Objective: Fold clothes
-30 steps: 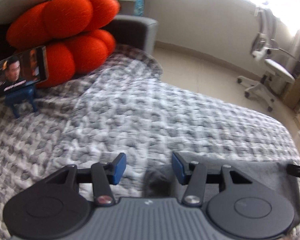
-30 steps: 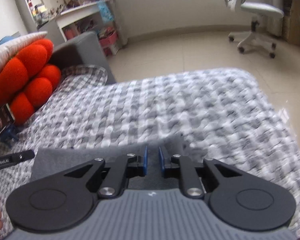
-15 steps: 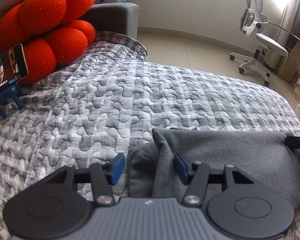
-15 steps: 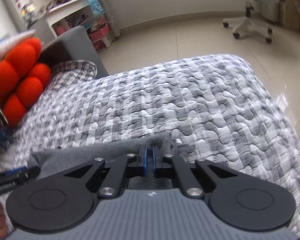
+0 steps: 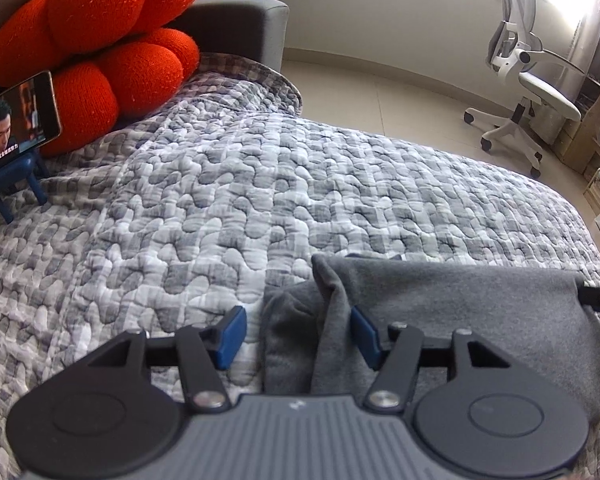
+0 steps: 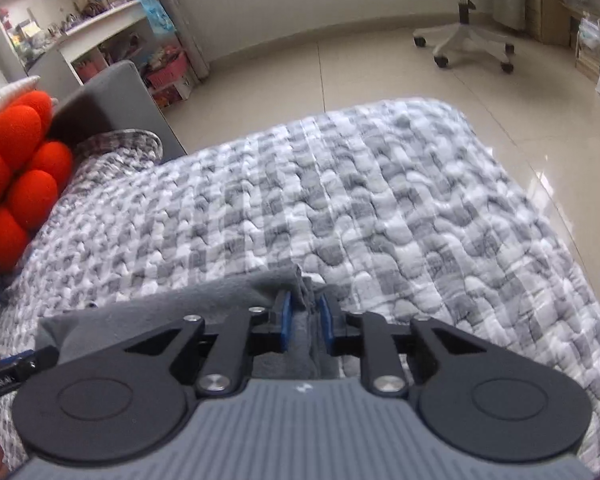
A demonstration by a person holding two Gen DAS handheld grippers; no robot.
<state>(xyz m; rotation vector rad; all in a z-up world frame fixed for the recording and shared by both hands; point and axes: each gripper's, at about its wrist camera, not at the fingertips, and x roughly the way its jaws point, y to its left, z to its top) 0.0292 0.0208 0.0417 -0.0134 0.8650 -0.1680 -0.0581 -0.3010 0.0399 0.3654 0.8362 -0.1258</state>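
I see a grey garment [image 5: 460,312] lying on the near part of the bed [image 5: 260,200], on its grey-and-white quilt, folded into a wide band that runs across between my two tools. My left gripper [image 5: 298,334] has its jaws spread wide; a rumpled corner of the garment sits in the gap between them, touching the right-hand blue pad, and nothing is pinched. My right gripper [image 6: 304,320] is at the opposite end of the garment, and its jaws are nearly together with a bunched ridge of the grey cloth squeezed between the blue pads. A red cushion [image 5: 100,40] leans at the head of the bed, with a phone [image 5: 16,116] propped on a small blue stand [image 5: 14,184] just in front of it. A white office chair [image 5: 528,80] stands on the floor beyond the bed.
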